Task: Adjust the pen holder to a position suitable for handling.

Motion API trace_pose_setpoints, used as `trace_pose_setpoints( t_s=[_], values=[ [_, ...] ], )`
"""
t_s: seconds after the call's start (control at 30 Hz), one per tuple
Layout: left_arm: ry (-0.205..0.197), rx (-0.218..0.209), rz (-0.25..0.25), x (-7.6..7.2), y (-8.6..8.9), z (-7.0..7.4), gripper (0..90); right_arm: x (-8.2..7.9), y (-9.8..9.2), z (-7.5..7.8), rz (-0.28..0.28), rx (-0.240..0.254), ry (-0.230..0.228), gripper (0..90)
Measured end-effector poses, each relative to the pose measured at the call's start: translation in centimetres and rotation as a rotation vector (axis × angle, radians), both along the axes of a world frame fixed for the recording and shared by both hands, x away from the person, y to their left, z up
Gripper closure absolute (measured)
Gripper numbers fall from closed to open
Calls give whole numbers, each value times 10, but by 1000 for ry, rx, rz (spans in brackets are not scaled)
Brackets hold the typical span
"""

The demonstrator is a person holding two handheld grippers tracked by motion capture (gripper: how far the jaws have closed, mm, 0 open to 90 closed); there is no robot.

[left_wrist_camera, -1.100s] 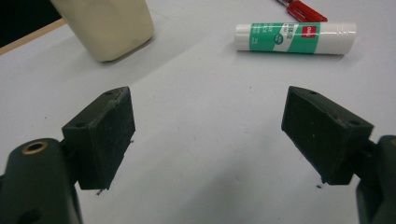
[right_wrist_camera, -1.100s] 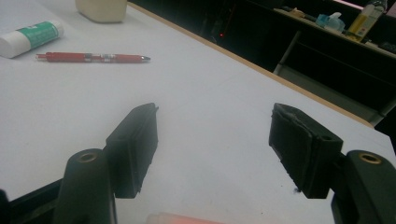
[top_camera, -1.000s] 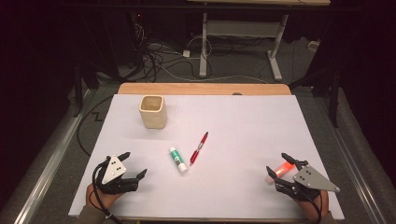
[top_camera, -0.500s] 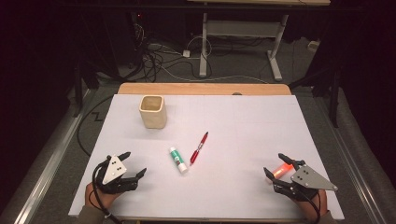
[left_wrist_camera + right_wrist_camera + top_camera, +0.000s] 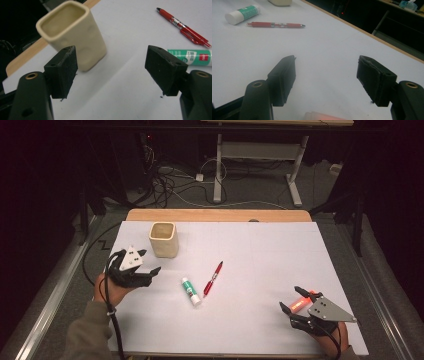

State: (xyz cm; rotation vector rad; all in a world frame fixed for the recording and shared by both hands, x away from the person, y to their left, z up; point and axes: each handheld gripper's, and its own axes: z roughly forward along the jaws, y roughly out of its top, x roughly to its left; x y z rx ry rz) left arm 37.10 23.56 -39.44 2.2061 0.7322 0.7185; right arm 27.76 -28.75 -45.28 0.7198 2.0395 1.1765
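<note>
A cream square cup stands upright at the back left of the white sheet. A white and green glue stick and a red pen lie side by side near the middle. My left gripper hovers just left of and in front of the cup; its jaws have just been closing a little and stand open with nothing between them. In the left gripper view, the cup rises behind the left jaw. My right gripper rests open at the front right, over a glowing orange object that lies loose near its base.
The white sheet covers a wooden table whose far edge shows as a bare strip. Beyond it the dark floor holds cables and desk legs. Wide bare sheet lies between the pen and my right gripper.
My left gripper has risen and moved forward from the front left toward the cup, and its jaws look slightly narrower. The right gripper, pen, glue stick and cup have not moved.
</note>
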Motion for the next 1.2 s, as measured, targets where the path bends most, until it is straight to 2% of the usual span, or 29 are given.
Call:
trace_pose_setpoints(
  t_s=[0.07,0.17,0.2,0.27,0.37,0.43,0.53,0.6,0.67,0.8,0.87,0.97,1.03,1.13,1.2],
  values=[
    [11,32,-9,14,-5,9,255,0,0,0,0,2,3,317],
    [34,42,-11,33,-11,19,255,0,0,-1,2,-1,7,317],
    [48,43,-28,44,-14,23,256,0,1,-1,3,-2,7,317],
    [58,45,-27,49,-17,24,258,0,1,-1,5,-2,6,317],
    [101,82,-46,66,-24,24,276,1,0,-1,3,-5,9,317],
    [143,104,-59,77,-26,22,279,1,0,-1,2,-4,9,317],
    [206,112,-47,94,-27,17,312,1,1,-2,10,-7,15,317],
    [246,114,-62,103,-27,15,366,1,2,-2,17,-13,18,317],
    [267,123,-81,108,-29,14,391,1,2,-2,20,-13,19,317],
    [277,104,-87,115,-27,14,534,2,1,-4,31,-21,39,319],
    [293,95,-97,119,-26,14,545,3,2,-4,42,-29,44,319],
    [312,136,-121,124,-30,13,545,2,3,-4,49,-36,47,319],
    [321,153,-127,128,-32,11,581,2,4,-5,59,-40,51,320],
    [341,154,-136,133,-32,9,598,3,4,-6,63,-42,57,321],
    [350,157,-148,135,-34,5,624,5,4,-8,88,-22,88,326]
  ],
)
